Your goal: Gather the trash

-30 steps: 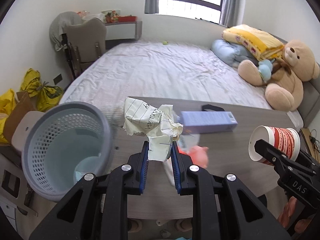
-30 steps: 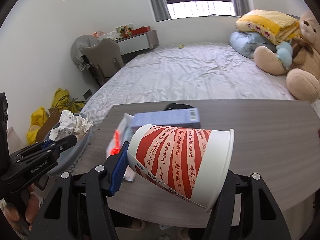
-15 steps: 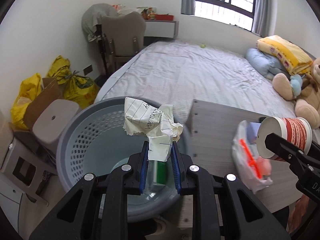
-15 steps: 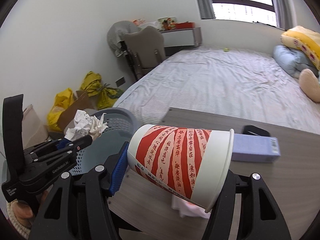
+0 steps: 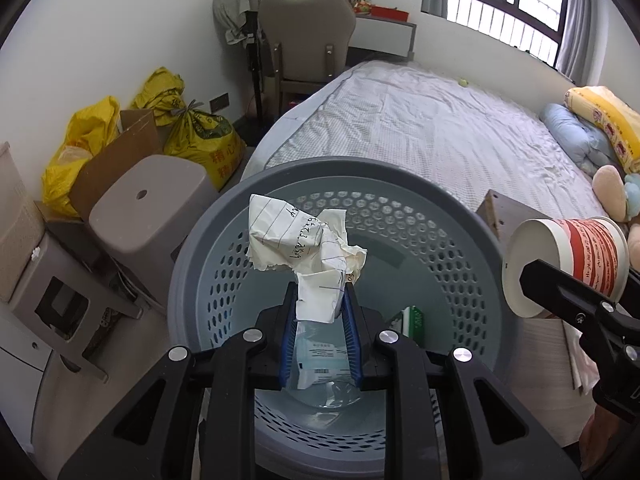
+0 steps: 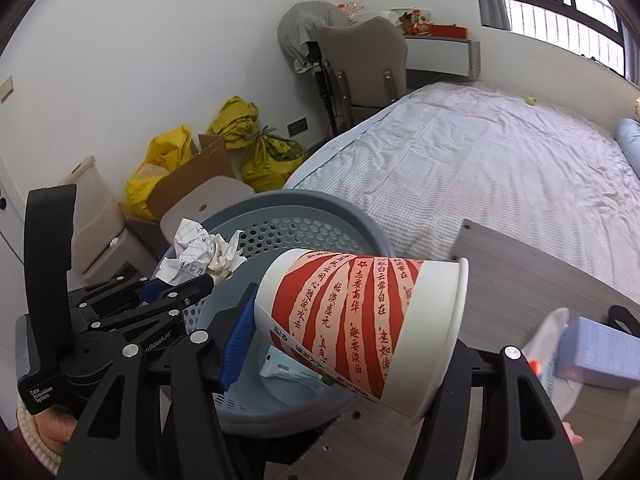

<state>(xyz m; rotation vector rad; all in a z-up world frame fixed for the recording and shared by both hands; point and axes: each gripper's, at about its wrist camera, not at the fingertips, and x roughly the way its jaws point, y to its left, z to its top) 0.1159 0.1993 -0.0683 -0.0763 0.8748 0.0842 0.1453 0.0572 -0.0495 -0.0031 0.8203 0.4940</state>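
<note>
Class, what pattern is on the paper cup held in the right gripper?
The paper cup has red and pale pink stripes with columns of printed characters, on white; clearest in the right wrist view.

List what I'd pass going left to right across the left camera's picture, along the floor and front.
Yellow bags → cardboard box → grey stool → crumpled paper over the grey basket → red-striped paper cup.

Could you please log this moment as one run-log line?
left gripper: shut on paper, over basket | right gripper: shut on cup, at basket rim | nothing released
</note>
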